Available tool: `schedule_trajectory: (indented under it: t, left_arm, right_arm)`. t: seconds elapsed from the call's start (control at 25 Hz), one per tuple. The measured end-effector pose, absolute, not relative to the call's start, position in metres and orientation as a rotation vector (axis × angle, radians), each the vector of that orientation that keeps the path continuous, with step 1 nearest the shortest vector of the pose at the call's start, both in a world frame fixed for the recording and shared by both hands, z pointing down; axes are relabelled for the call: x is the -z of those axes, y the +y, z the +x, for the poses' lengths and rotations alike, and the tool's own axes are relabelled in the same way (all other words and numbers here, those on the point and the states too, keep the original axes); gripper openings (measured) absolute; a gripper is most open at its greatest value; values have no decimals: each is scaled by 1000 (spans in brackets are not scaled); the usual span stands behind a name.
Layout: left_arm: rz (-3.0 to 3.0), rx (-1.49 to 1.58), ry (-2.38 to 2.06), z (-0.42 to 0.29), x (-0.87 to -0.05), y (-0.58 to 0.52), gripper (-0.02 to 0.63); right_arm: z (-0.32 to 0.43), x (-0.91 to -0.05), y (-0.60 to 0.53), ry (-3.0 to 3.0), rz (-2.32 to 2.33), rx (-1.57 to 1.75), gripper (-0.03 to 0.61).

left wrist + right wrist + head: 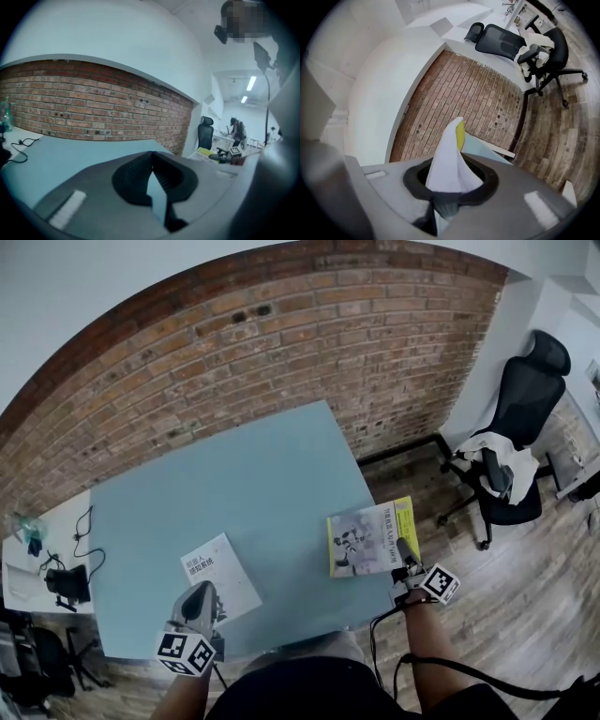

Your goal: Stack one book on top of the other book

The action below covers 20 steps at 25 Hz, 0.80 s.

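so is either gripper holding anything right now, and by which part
The right gripper holds the yellow book, jaws shut on its near edge by the right corner. The left gripper holds nothing: its jaws are together, empty.

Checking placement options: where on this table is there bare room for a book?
Bare: far half of the blue table toward the brick wall, plus the gap between white book and yellow book. Crowded: near edge, left tool by one, right tool gripping the other.

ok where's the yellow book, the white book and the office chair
yellow book (364, 538): head view, middle of its cover
white book (226, 572): head view, middle of its cover
office chair (517, 404): head view, its backrest
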<state>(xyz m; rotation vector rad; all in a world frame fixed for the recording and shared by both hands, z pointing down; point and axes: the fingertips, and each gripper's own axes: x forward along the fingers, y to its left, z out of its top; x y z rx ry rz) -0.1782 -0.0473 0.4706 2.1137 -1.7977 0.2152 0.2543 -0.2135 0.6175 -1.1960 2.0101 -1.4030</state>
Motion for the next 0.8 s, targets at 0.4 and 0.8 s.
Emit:
schedule_trajectory:
  t: [0.4,0.8]
  left_arm:
    - [2097,-181,-1811,-192,-475,-29,5]
    - [2077,-139,-1837,-210,-475,-10,5]
  right_arm:
    - [237,-587,-213,2050,-1089,1337,74]
    - [220,-563,-211,2089,-1017,1304,77]
